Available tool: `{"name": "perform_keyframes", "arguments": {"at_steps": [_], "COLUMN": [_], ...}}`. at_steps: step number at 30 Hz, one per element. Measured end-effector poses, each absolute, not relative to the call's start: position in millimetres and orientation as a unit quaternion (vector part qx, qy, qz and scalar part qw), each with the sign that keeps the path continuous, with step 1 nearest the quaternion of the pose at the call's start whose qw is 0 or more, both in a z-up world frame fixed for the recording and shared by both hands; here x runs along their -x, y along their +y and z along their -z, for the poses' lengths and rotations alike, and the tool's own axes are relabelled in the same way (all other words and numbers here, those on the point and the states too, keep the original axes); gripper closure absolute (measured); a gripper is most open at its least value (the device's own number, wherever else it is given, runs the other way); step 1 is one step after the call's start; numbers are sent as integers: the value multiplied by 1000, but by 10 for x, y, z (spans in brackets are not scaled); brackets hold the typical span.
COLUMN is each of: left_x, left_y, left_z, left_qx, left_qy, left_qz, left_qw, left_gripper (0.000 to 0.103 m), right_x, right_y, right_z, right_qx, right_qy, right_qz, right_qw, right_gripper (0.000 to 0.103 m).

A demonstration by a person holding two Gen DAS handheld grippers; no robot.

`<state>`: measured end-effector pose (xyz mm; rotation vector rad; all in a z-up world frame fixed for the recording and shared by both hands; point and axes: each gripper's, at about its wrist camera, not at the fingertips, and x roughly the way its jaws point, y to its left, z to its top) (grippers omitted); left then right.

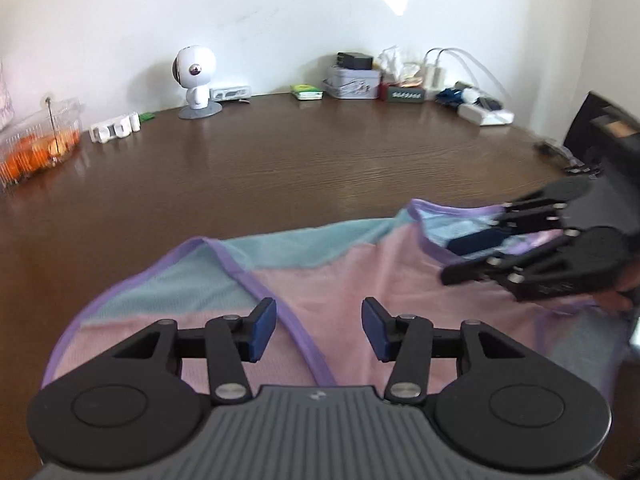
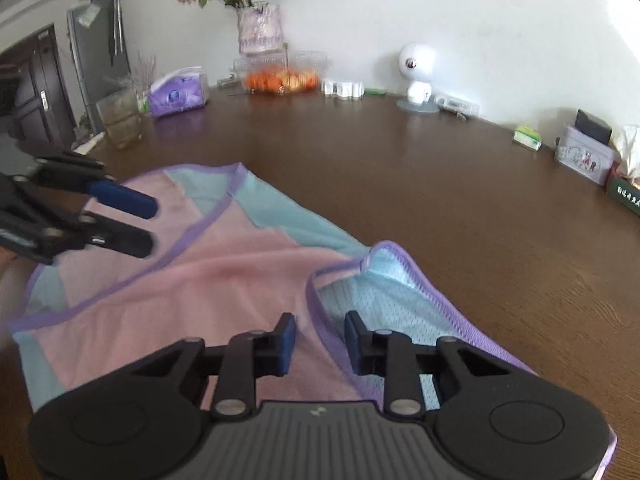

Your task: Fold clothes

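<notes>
A pink and light-blue mesh garment with purple trim lies spread on the brown wooden table. My left gripper hovers over its pink part, open, with a purple hem running under the gap and nothing pressed between the pads. From the right wrist view the garment has one blue corner folded up. My right gripper stands open over the purple hem beside that corner. The right gripper also shows blurred at the garment's right edge, and the left gripper at its left edge.
Along the wall stand a white round-headed camera, a clear box of orange fruit, a metal tin, chargers and cables. A vase of flowers, a purple tissue pack and a glass jar sit at the far left.
</notes>
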<state>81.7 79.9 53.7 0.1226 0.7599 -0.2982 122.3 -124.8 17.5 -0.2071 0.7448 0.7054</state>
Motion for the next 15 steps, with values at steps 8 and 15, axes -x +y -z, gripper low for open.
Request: {"name": "perform_keyframes", "arguments": {"at_steps": [8,15], "left_x": [-889,-388], "left_y": [770,949], "left_z": [-344,-549], "left_qx": [-85,-39], "left_qy": [386,383], "left_qz": [158,187], "left_qw": [905,904], "left_gripper": [58,53], "right_x": [-1115,-441], "right_y": [-1532,-1606], "right_z": [-313,-355], "right_qx": [104,102], "right_qy": [354,349], "right_qz": [-308,-393], "right_qw": [877,844], "right_gripper": [94,63]}}
